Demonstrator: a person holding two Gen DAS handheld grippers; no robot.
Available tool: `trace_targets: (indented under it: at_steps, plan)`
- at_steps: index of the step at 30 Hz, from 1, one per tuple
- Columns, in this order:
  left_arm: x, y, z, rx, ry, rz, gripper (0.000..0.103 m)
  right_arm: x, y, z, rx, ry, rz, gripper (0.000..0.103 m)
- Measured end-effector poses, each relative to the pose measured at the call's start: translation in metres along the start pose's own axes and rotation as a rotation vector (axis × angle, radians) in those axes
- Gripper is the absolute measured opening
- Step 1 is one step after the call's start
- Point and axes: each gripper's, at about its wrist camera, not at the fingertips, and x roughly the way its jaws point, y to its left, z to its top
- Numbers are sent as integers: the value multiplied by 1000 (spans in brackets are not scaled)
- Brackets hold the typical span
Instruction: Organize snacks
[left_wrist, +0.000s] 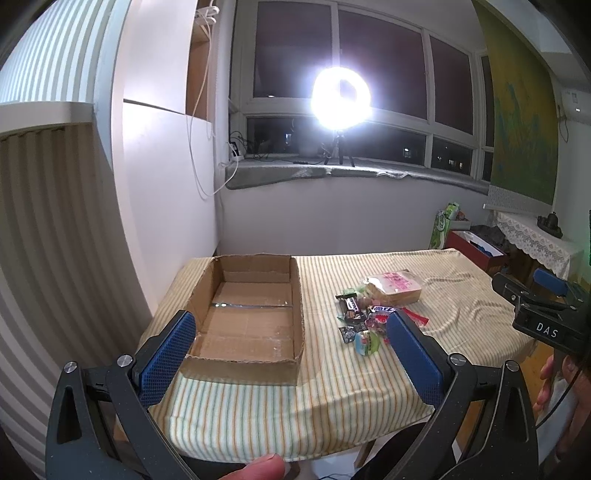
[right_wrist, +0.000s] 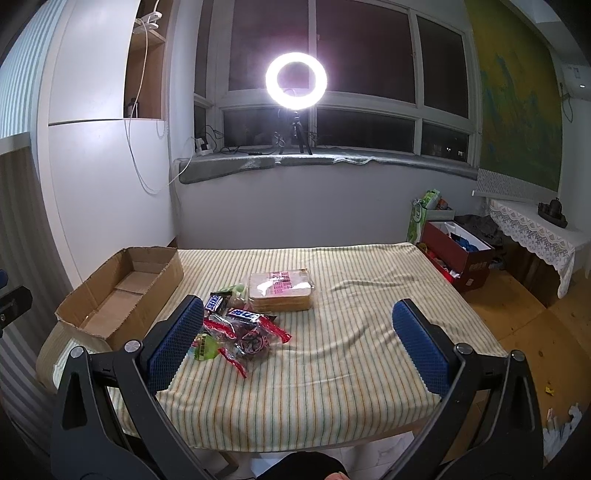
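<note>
On the striped cloth of the bench (right_wrist: 332, 387), a small heap of snacks (right_wrist: 240, 328) is lying near the middle, and nothing is holding it. An open cardboard box (left_wrist: 247, 317) is standing just beside the heap, on its left side, and its inside is showing only bare cardboard. At the far side of the heap a wrapped pack of sliced bread (right_wrist: 282, 291) with pink print is lying flat, touching the smaller packets. Among these packets I am seeing dark chocolate bars (right_wrist: 242, 314), red-edged clear wrappers and a round green packet (left_wrist: 366, 341).

The left claw (left_wrist: 291, 354) is hanging above the near edge of the bench with its blue pads (left_wrist: 168, 354) spread wide, and they are framing the box without touching it. The right claw (right_wrist: 299, 347) is also standing wide apart and is gripping nothing; its left pad is covering part of the heap from the camera. In the left wrist view, the right claw (left_wrist: 543, 306) is appearing at the right edge, away from the snacks.

On the windowsill behind, a ring light (right_wrist: 296, 81) is shining brightly.
</note>
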Motion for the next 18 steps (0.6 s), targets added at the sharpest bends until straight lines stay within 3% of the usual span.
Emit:
trace_targets:
  at_steps: [18]
  plan:
    - [-3, -13, 2, 21, 1, -24, 103, -10, 4, 2, -26, -28, -6, 103]
